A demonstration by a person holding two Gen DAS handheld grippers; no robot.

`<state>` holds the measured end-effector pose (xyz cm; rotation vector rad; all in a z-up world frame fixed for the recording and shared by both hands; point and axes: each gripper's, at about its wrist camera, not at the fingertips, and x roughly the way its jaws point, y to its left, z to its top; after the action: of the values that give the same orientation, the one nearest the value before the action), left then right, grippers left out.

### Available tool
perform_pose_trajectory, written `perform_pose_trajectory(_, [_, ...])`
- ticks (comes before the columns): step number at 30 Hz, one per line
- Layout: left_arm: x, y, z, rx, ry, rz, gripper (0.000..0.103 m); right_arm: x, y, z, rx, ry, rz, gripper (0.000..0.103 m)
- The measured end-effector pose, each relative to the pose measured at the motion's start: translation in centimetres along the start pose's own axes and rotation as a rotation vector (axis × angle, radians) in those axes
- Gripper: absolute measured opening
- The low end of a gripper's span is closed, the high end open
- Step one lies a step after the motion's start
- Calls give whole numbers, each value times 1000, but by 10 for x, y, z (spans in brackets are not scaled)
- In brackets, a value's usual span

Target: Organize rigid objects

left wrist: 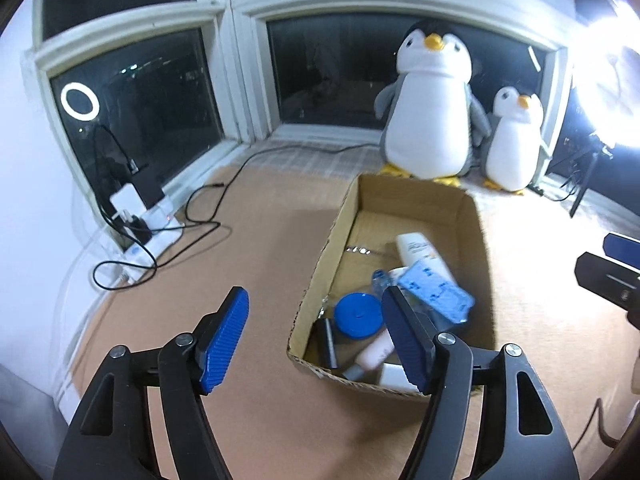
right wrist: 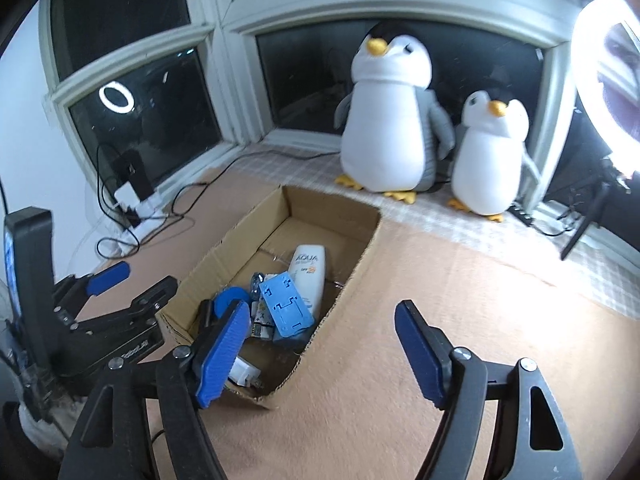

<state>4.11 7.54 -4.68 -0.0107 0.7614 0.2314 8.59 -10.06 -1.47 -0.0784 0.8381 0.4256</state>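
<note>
On the tan mat below me, the open cardboard box (left wrist: 472, 216) holds the task's clutter: a white sunscreen bottle (right wrist: 310, 276), a light blue plastic block (right wrist: 286, 304) lying on it, a blue round lid (left wrist: 358, 314), a pink tube (left wrist: 376, 354) and a white charger (right wrist: 242, 372). My left gripper (left wrist: 316, 338) hangs over the box's near left corner, fingers spread and empty, and my right gripper (right wrist: 320, 346) hangs over the near right wall, likewise spread with nothing between the pads. Behind the box stand a big plush penguin (right wrist: 390, 120) and a small plush penguin (right wrist: 490, 156) at the window, with a power strip and black cables (left wrist: 168, 236) sprawled left and a glaring ring light (right wrist: 600, 80) to the right.
</note>
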Motion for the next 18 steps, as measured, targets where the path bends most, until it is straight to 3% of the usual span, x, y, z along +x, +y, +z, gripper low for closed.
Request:
perform_pose_trajectory(4, [-21, -3, 0, -1, -21, -14, 78, -19, 1, -3, 21, -20, -23, 74])
perform_pose_trajectory(18, [-64, -13, -3, 16, -74, -37, 81, -58, 6, -21, 43, -68, -73, 80])
